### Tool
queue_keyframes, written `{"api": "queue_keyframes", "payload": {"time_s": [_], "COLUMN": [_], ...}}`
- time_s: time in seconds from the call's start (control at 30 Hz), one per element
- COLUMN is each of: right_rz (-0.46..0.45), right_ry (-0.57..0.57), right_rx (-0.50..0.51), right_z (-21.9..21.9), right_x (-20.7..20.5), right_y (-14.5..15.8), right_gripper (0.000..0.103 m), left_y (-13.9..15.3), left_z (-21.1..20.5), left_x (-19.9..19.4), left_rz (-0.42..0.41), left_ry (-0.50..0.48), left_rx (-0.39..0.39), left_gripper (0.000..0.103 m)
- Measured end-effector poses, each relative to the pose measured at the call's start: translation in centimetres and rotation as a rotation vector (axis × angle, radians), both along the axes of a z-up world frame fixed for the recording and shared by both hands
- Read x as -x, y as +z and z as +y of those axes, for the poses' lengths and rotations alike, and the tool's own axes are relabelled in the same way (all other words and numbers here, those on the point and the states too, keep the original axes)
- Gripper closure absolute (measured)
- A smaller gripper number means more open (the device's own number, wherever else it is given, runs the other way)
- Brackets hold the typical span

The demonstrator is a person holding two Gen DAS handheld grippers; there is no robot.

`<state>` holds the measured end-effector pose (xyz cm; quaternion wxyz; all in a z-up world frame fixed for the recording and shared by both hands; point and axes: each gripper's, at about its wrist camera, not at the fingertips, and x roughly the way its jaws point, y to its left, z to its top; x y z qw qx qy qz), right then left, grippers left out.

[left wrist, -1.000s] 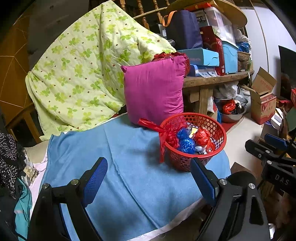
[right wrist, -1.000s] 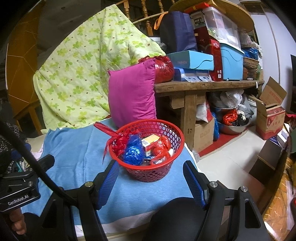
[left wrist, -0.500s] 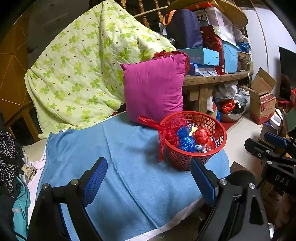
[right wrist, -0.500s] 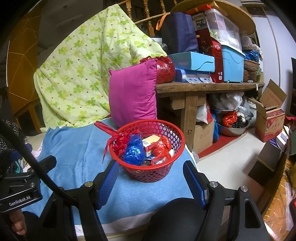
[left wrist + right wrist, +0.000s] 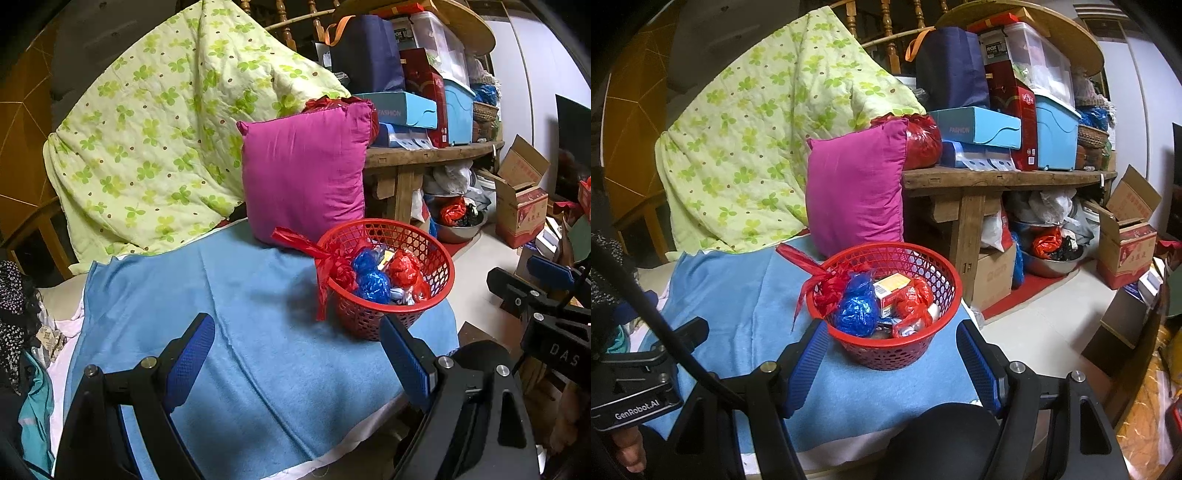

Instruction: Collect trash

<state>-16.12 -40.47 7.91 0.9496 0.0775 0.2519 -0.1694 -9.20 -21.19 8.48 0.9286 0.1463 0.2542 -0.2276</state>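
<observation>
Red plastic basket (image 5: 886, 325) standing upright at centre of the right wrist frame, mouth up, resting on blue cloth (image 5: 746, 295); right of centre in the left wrist frame (image 5: 384, 273), near the cloth's right edge. Round, so no long axis to speak of. Packed with crumpled trash: blue foil wad (image 5: 858, 308), red foil wad (image 5: 912, 299), small orange and white carton (image 5: 892, 291) lying between them, long side running roughly left to right. Red ribbon (image 5: 809, 267) tied at the rim, tails pointing toward the upper left and hanging down outside the wall.

Right gripper (image 5: 892, 365) spread wide, blue-padded fingers (image 5: 807, 365) flanking the basket's near side in the lower frame, holding nothing; contact with the basket not discernible. Left gripper (image 5: 295, 362) likewise spread wide at the bottom of its frame, above bare blue cloth, empty, with its right finger (image 5: 404, 360) overlapping the basket's base in view.

Magenta pillow (image 5: 857, 188) upright just behind the basket, leaning on green floral quilt (image 5: 757, 140) in the upper left. Wooden bench (image 5: 997, 181) loaded with boxes at right.
</observation>
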Motion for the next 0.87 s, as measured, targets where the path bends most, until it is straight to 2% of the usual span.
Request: {"api": "queue_keyframes", "payload": {"time_s": [0.87], "right_rz": [0.053], "right_ry": [-0.014], "right_rx": [0.018], "right_z": [1.3], "right_x": [-3.5], "right_y": [-2.0], "right_gripper": [0.028], "left_y": [-2.1], "left_z": [2.1], "left_x": [-3.8], "left_rz": [0.051], "left_ry": [-0.006], "left_rx": [0.045], "left_gripper": [0.012]}}
